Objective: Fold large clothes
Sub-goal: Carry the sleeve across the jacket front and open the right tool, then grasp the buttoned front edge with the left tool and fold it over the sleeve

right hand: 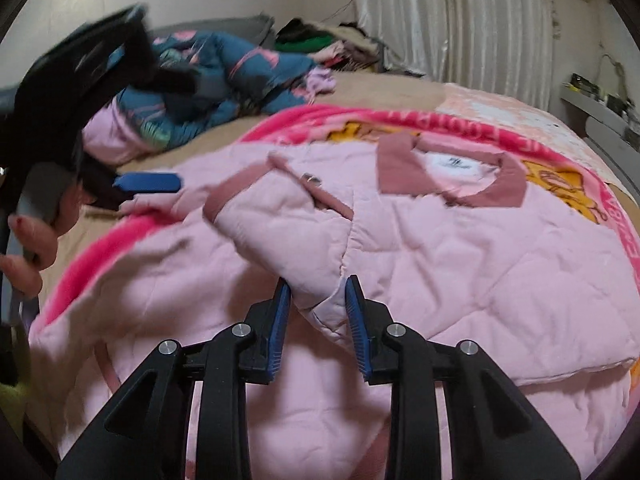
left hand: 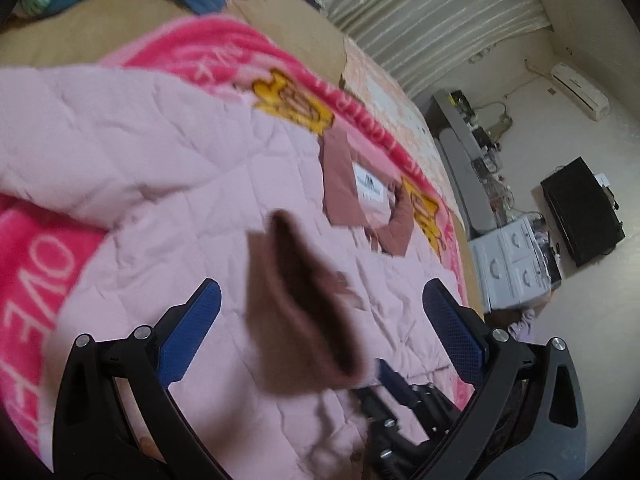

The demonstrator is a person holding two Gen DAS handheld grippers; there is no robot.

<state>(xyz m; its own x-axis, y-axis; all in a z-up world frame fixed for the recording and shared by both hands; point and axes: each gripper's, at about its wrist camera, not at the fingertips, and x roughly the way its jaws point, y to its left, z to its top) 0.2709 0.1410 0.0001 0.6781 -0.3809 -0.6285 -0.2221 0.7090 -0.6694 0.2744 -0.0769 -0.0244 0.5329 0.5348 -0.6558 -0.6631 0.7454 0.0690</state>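
Pale pink quilted jacket (right hand: 460, 248) with dusty-rose collar (right hand: 500, 192); hot-pink blanket (left hand: 36, 248), yellow cartoon motifs, pale lettering.

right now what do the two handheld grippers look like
Both look alike. The left gripper and right gripper each have matte black, curved linkage arms with triangular cut-outs, joined by round silver pins. Each finger ends in a flat blue pad with a fine ribbed or meshed texture. No cables, markings or sleeves are visible.

1 pink jacket (right hand: 440, 248), 1 blanket (left hand: 36, 248) — 2 grippers.
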